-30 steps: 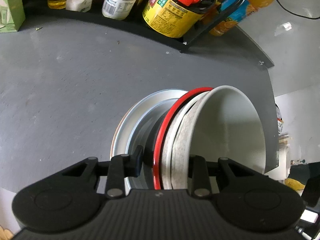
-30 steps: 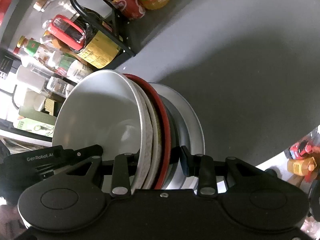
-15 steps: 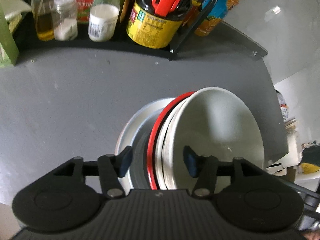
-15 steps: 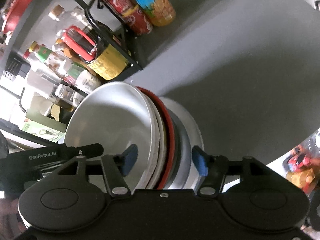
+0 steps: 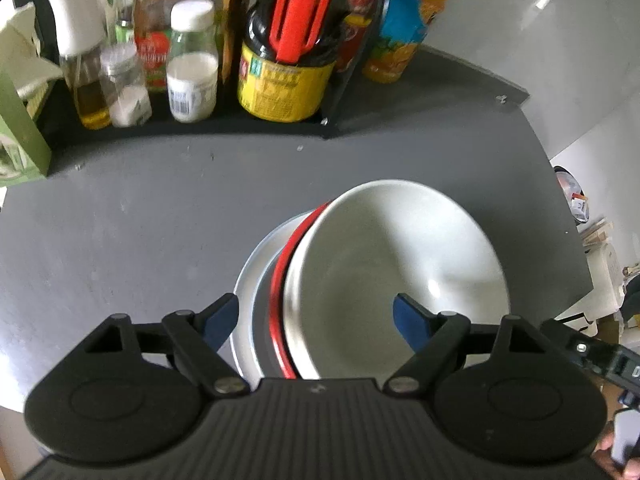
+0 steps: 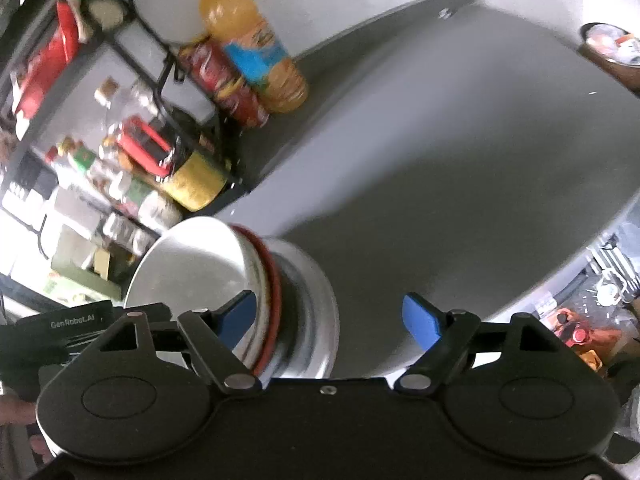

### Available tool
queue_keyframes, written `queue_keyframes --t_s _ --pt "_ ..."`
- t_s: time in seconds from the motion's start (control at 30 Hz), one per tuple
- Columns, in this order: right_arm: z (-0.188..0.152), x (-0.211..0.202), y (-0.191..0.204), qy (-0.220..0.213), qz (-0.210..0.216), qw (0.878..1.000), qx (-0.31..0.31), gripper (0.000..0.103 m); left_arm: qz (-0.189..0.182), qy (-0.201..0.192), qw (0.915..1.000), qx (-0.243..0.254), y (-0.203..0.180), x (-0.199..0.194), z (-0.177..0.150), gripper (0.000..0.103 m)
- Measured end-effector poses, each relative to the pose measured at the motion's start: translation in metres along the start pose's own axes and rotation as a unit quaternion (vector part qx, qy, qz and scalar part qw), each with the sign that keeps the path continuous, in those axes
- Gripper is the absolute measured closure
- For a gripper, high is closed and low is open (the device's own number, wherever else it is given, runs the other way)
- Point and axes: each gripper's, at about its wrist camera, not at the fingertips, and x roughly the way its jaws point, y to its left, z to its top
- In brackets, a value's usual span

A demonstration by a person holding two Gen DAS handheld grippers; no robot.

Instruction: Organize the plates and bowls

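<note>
A stack of dishes is sitting on the dark grey table (image 5: 120, 240), near its front edge. On top a white bowl (image 5: 396, 276) is resting, its hollow facing up. Under it a red-rimmed plate (image 5: 280, 280) is showing as a thin red edge, and beneath that a pale grey plate (image 5: 248, 280) is lying as the widest piece, its rim sticking out on the left side of the stack.

The left hand-held gripper (image 5: 316, 316) is hovering just in front of the stack with its jaws spread wide. One blue fingertip is standing off the left side of the stack and the other over the bowl, neither pressing on anything.

The right hand-held gripper (image 6: 330, 316) is also standing wide open, holding nothing. In its view the bowl (image 6: 188, 268) and the plates are sitting to the left, by its left fingertip, while the other fingertip is hanging over bare table (image 6: 460, 160).

At the back of the table a black rack (image 5: 200, 124) is carrying bottles and jars, and an orange drink bottle (image 6: 256, 48) is standing beside it.
</note>
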Motion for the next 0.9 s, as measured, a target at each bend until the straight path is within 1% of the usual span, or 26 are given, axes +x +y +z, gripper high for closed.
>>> queue_keyframes --t_s 0.1,0.2,0.27,0.33,0.47,0.5,0.57,0.63,0.67,0.7,0.9 --pt "-0.003 -0.02 -0.011 -0.015 -0.013 1.0 0.004 0.023 0.0 -0.004 1.0 0.008 -0.011 -0.009 -0.002 0.019" --pt "-0.008 -0.041 -0.02 -0.028 -0.023 0.999 0.013 0.021 0.01 -0.011 0.9997 0.018 -0.025 -0.02 -0.007 0.015" --pt "-0.011 -0.054 -0.023 -0.041 -0.026 0.999 0.013 0.02 0.008 -0.02 0.9995 0.024 -0.033 -0.027 -0.011 0.013" --pt "-0.015 -0.067 -0.027 -0.056 -0.032 0.998 0.012 0.016 0.008 -0.025 0.9992 0.03 -0.039 -0.033 -0.016 0.012" --pt "-0.023 -0.085 -0.032 -0.071 -0.045 0.996 0.011 0.013 0.012 -0.034 0.9987 0.035 -0.049 -0.048 -0.03 0.011" --pt "-0.026 -0.089 -0.032 -0.077 -0.048 0.996 0.008 0.01 0.01 -0.036 0.9985 0.039 -0.052 -0.052 -0.034 0.01" --pt "-0.031 -0.096 -0.033 -0.083 -0.05 0.995 0.004 0.008 0.013 -0.039 0.9981 0.047 -0.057 -0.058 -0.041 0.006" --pt "-0.036 -0.104 -0.035 -0.089 -0.048 0.995 0.012 0.002 0.008 -0.045 0.9976 0.052 -0.061 -0.064 -0.047 0.003" --pt "-0.04 -0.108 -0.035 -0.093 -0.048 0.994 0.014 0.0 0.005 -0.05 0.9973 0.053 -0.063 -0.068 -0.05 0.002" --pt "-0.043 -0.112 -0.035 -0.097 -0.048 0.994 0.014 0.0 0.002 -0.055 0.9969 0.056 -0.065 -0.071 -0.053 0.001" --pt "-0.065 -0.136 -0.035 -0.117 -0.061 0.991 0.009 0.0 -0.009 -0.071 0.9942 0.08 -0.073 -0.09 -0.073 0.001"
